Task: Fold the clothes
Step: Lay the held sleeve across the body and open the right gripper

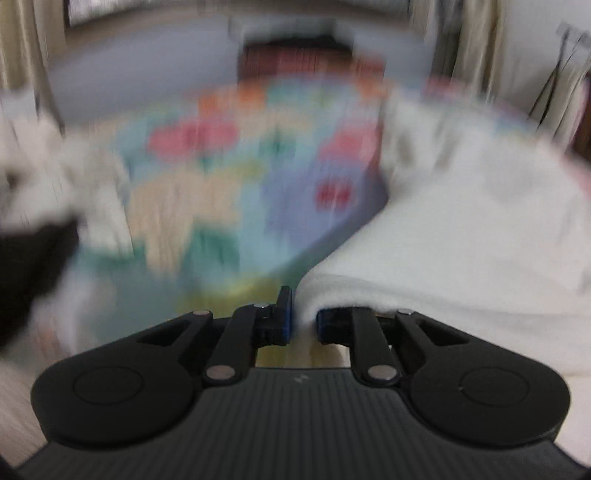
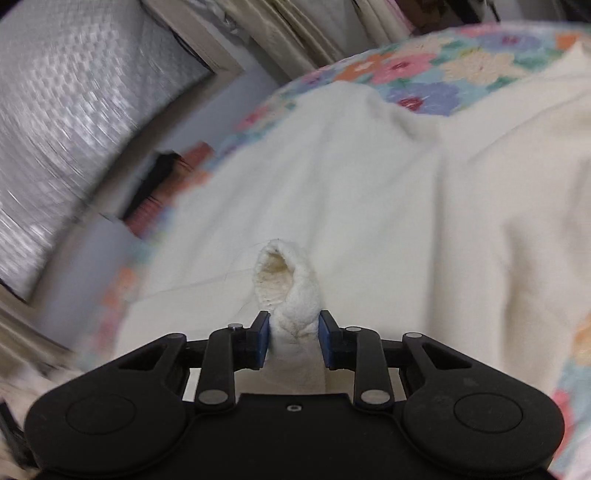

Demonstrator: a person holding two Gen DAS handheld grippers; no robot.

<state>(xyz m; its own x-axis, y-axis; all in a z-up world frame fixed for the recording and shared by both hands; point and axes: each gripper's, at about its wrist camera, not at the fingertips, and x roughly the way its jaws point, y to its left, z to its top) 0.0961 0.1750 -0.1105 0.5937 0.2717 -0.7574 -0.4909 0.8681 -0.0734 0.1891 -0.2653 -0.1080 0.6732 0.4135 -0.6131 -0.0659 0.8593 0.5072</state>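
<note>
Left gripper (image 1: 303, 317) is clamped on a thin fold at the near edge of the cream fleece garment (image 1: 461, 229); the cloth passes between its blue pads (image 1: 285, 314) and drapes over the right-hand finger. Right gripper (image 2: 294, 338) is closed on a thicker bunched fold of the same garment (image 2: 369, 192), with a rolled tuft of fleece (image 2: 288, 280) standing up just beyond its blue pads (image 2: 263, 339). In the right wrist view the garment lies spread across a floral bedspread (image 2: 424, 70), covering most of it from near to far. In the left wrist view the garment occupies the right side, and the bedspread (image 1: 229, 177) shows to its left, heavily blurred. Pale curtains (image 2: 295, 29) hang at the far side, and a silver quilted panel (image 2: 74, 122) stands at the far left.
</note>
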